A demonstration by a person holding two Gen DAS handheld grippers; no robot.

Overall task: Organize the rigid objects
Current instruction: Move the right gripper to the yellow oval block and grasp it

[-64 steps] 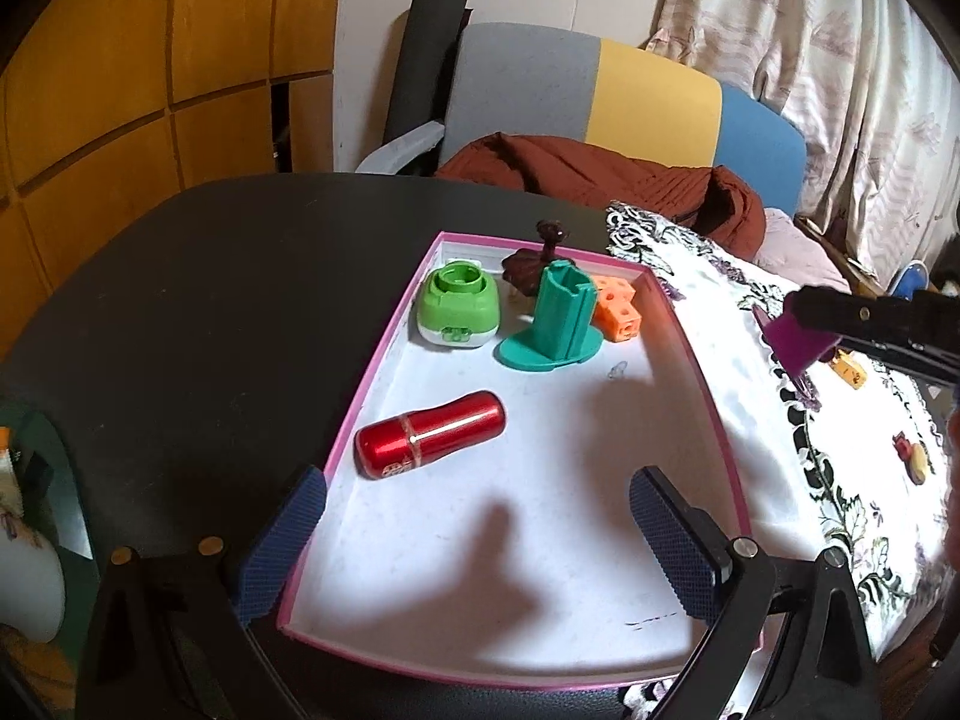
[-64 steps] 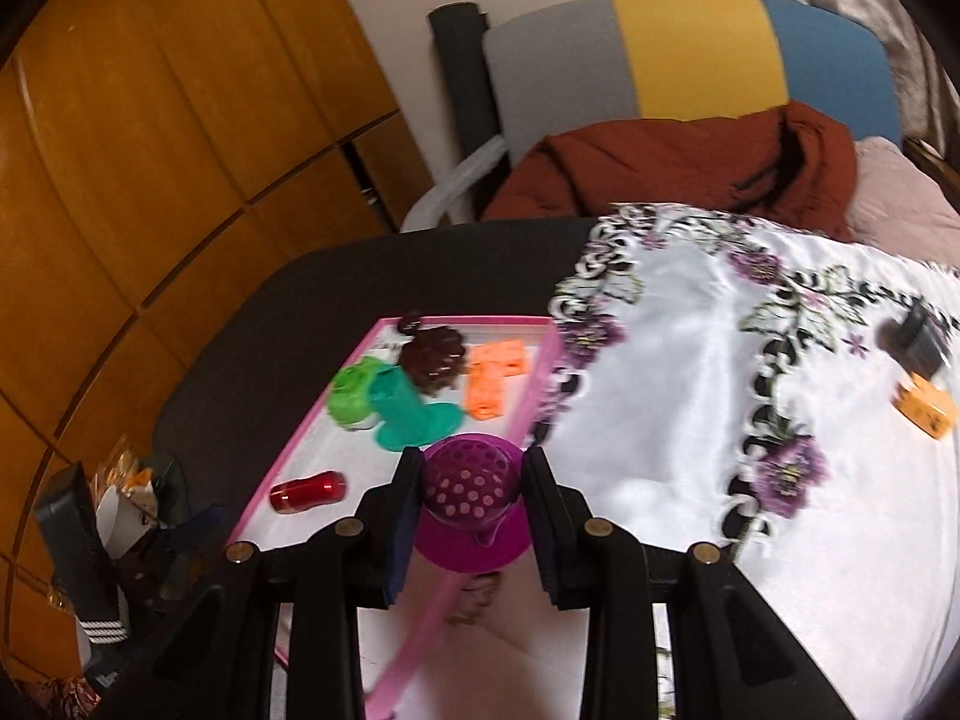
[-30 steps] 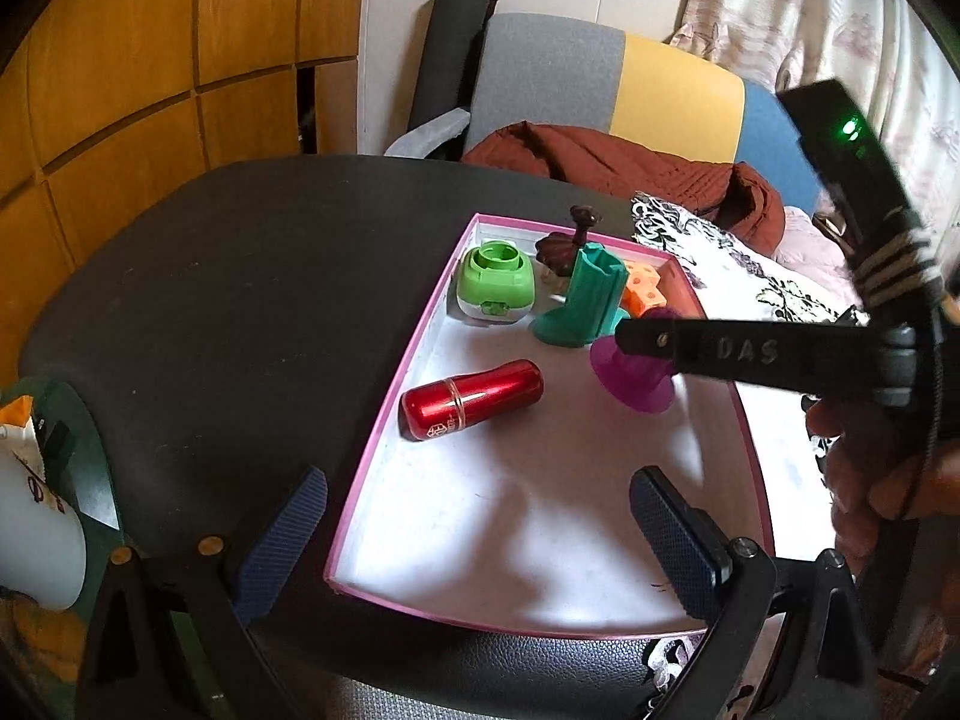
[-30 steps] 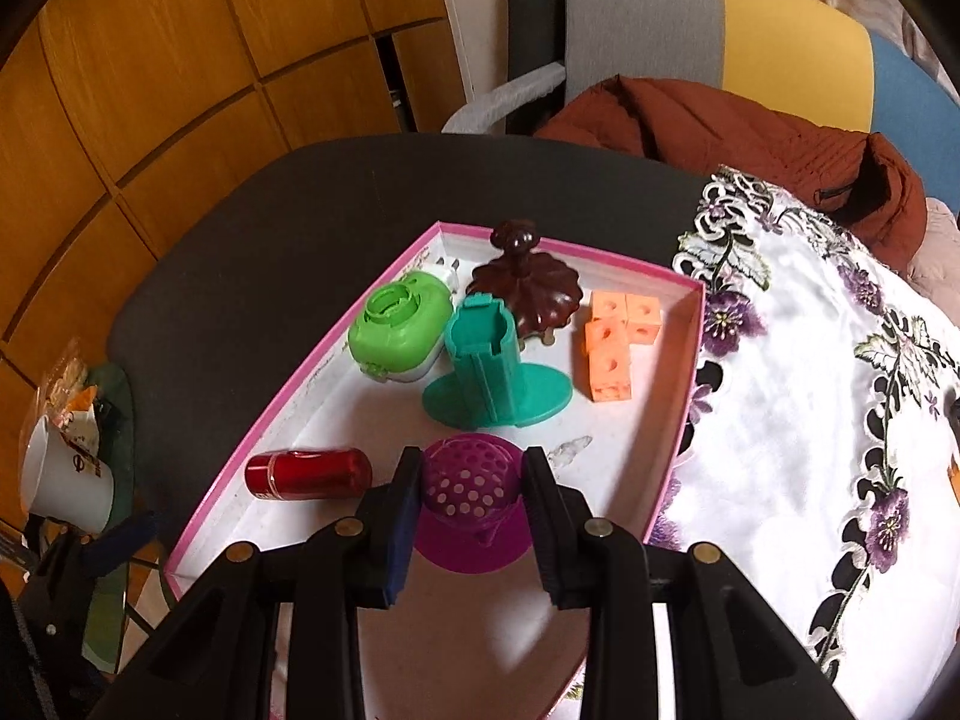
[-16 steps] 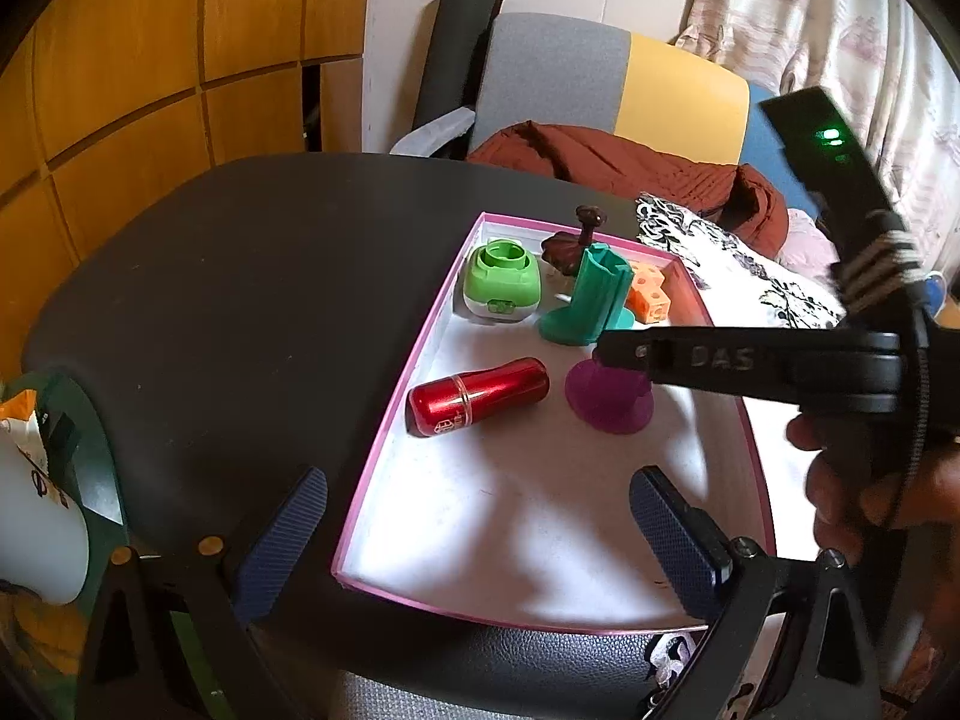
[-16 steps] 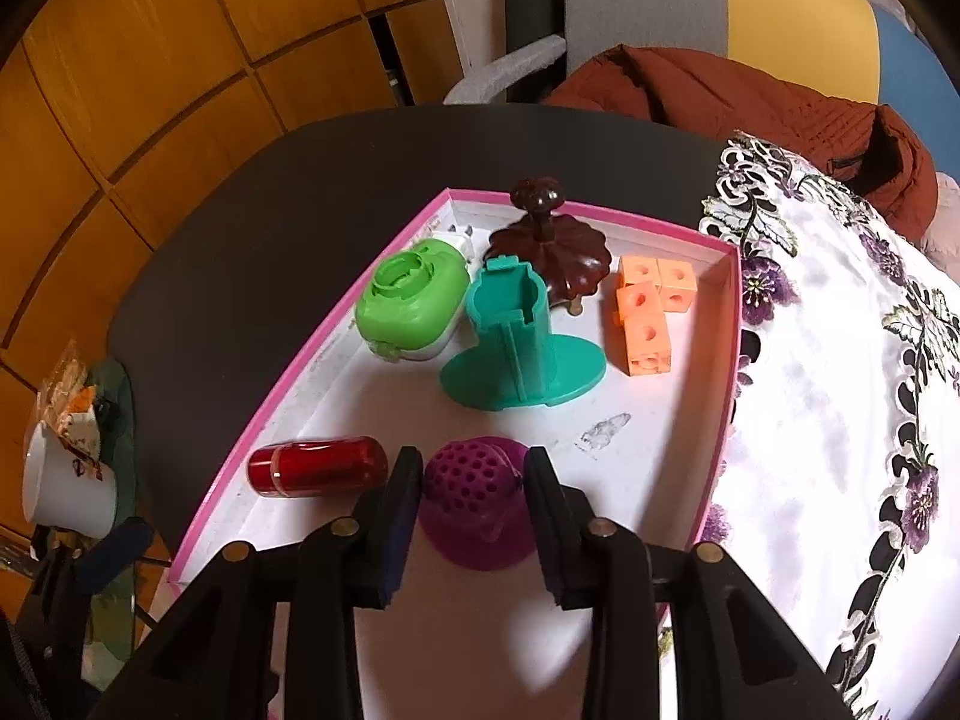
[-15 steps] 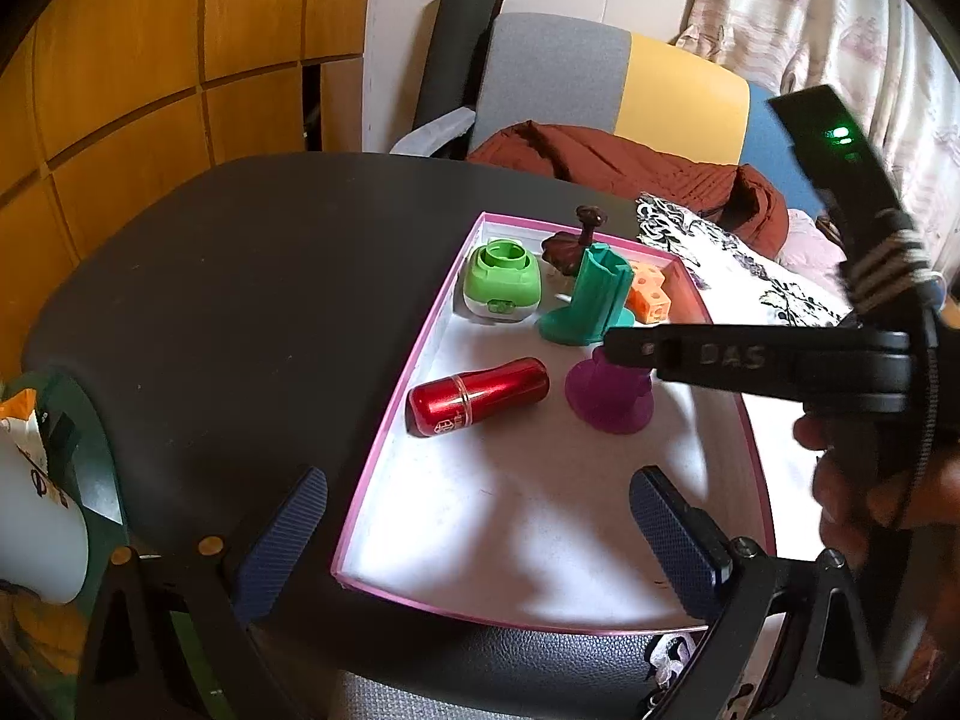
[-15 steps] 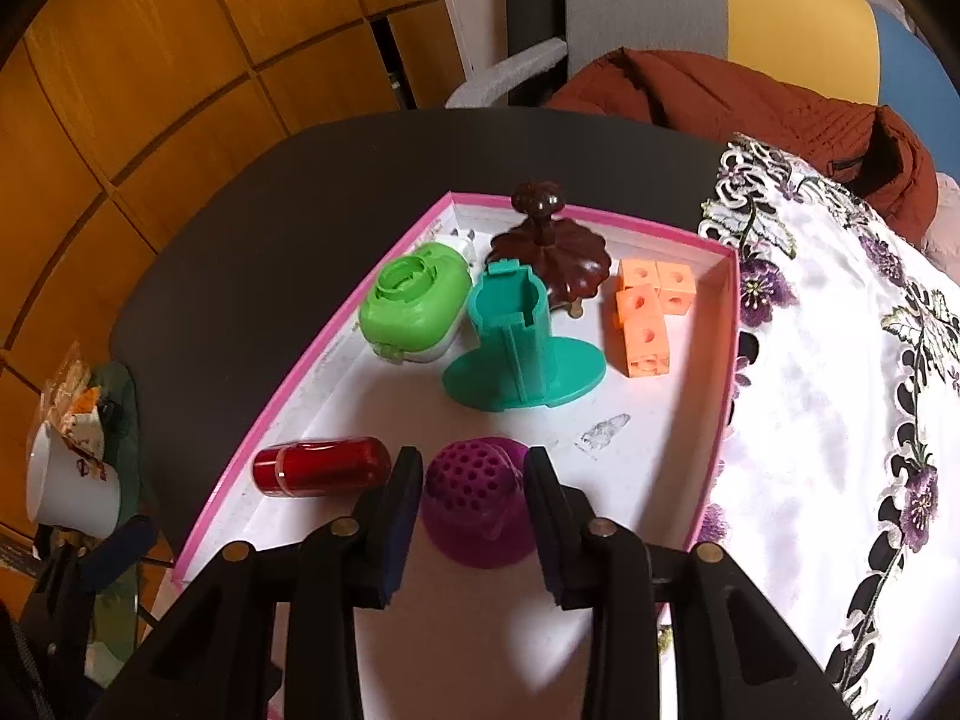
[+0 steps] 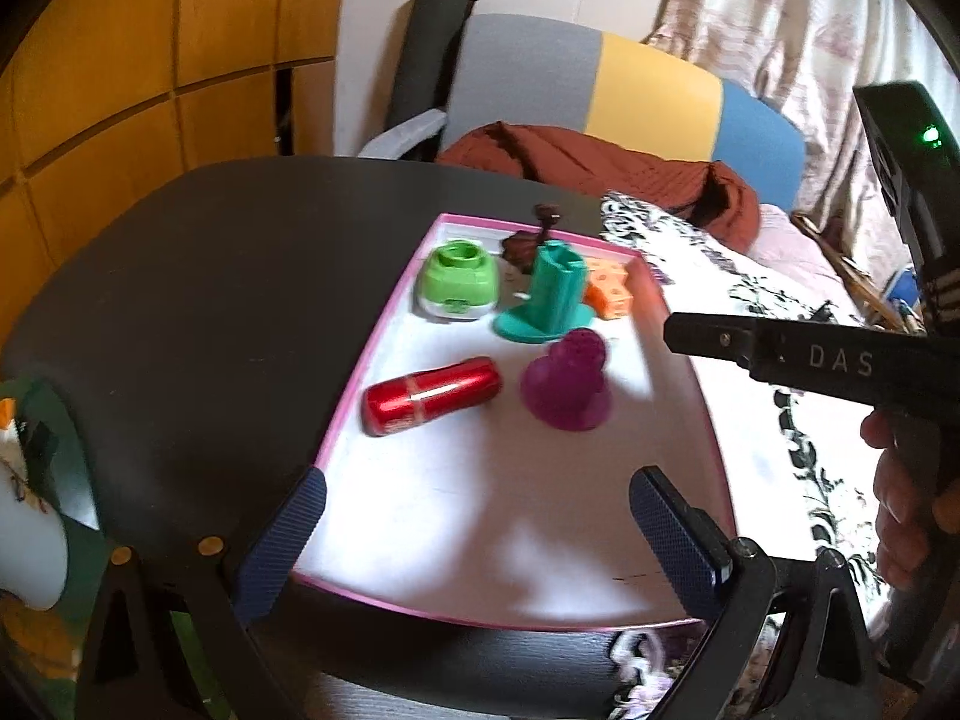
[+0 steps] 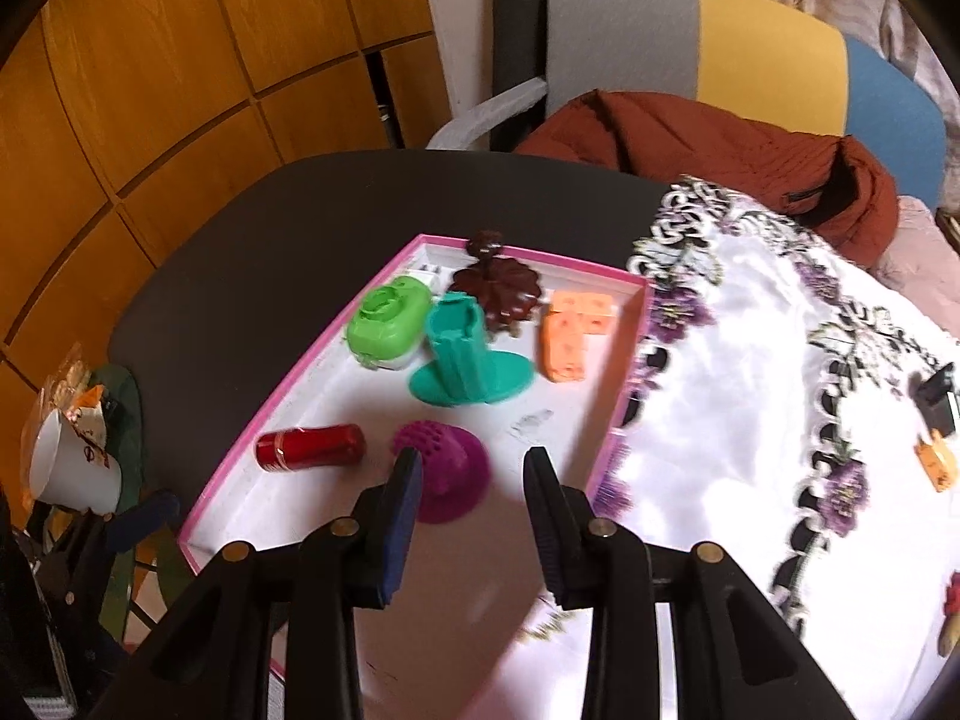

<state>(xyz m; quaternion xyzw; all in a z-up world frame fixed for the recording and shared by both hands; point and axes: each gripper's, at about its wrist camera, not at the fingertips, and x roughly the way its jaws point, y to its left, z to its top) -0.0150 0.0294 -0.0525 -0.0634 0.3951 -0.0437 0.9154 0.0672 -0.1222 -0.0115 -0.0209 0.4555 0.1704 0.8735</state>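
In the left wrist view, the purple cone (image 9: 567, 387) stands in the tray (image 9: 336, 450) just right of the red can (image 9: 432, 396); it looks light, stiff plastic, best pinched at its perforated dome. The left gripper (image 9: 474, 534) hangs open, empty. In the right wrist view, the right gripper (image 10: 471, 492), which clasped the cone earlier, is now open above it.
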